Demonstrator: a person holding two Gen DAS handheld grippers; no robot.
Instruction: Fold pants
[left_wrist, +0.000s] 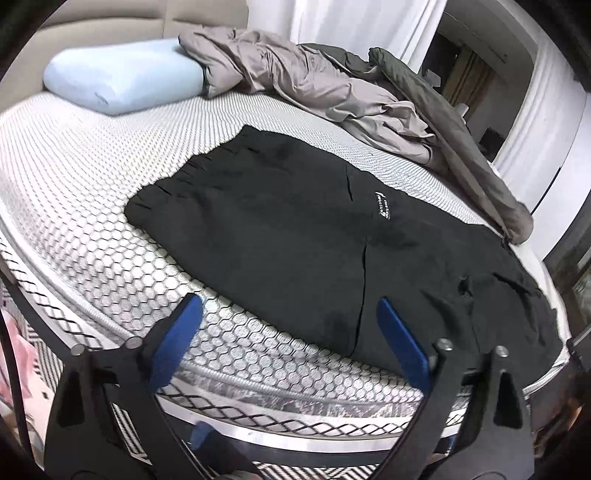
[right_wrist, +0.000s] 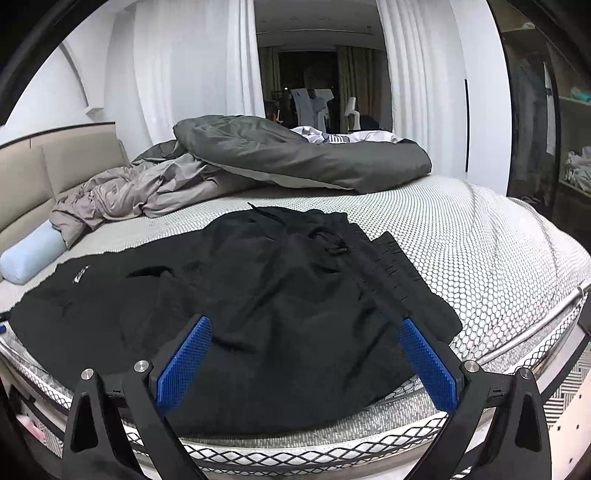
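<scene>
Black pants (left_wrist: 295, 229) lie spread flat on the white honeycomb mattress (left_wrist: 74, 192), near its front edge. A small white logo (left_wrist: 382, 205) shows on them. In the right wrist view the pants (right_wrist: 258, 295) show a drawstring (right_wrist: 334, 245) and a gathered elastic band (right_wrist: 399, 273) on the right. My left gripper (left_wrist: 290, 314) is open and empty, just above the mattress edge by the pants' near side. My right gripper (right_wrist: 306, 332) is open and empty, hovering over the pants' near edge.
A light blue pillow (left_wrist: 118, 81) lies at the head of the bed. A crumpled taupe sheet (left_wrist: 314, 85) and a dark grey duvet (right_wrist: 303, 155) are heaped along the far side. White curtains (right_wrist: 184, 66) and a dark wardrobe (right_wrist: 535, 110) stand beyond.
</scene>
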